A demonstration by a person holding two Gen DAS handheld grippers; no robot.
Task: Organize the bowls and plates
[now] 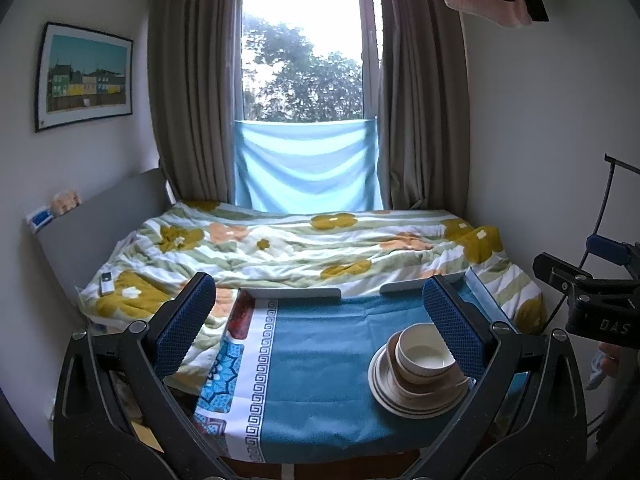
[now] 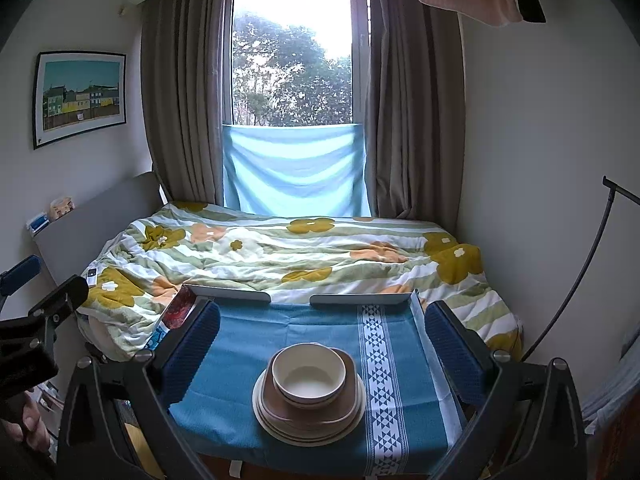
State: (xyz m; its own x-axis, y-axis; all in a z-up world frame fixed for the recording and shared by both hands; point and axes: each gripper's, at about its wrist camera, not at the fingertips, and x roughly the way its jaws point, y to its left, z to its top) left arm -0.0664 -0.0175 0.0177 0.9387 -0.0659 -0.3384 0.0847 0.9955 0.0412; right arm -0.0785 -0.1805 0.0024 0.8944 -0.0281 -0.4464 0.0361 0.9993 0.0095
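- One stack [image 2: 309, 396]: we count one cream bowl [image 2: 309, 374] on brown dishes and cream plates, centred ahead of right gripper [image 2: 322, 336], jaws wide, empty.
- Left gripper [image 1: 320, 312] equally wide; stack sits toward its right finger.
- Only the left view shows the red cloth border [image 1: 242, 318].

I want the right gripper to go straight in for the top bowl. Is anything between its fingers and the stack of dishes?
Nothing visible. The open right gripper looks straight at the cream round bowl topping the stacked beige plates; only bare blue tablecloth lies between. The left gripper, also open, is off to the side.
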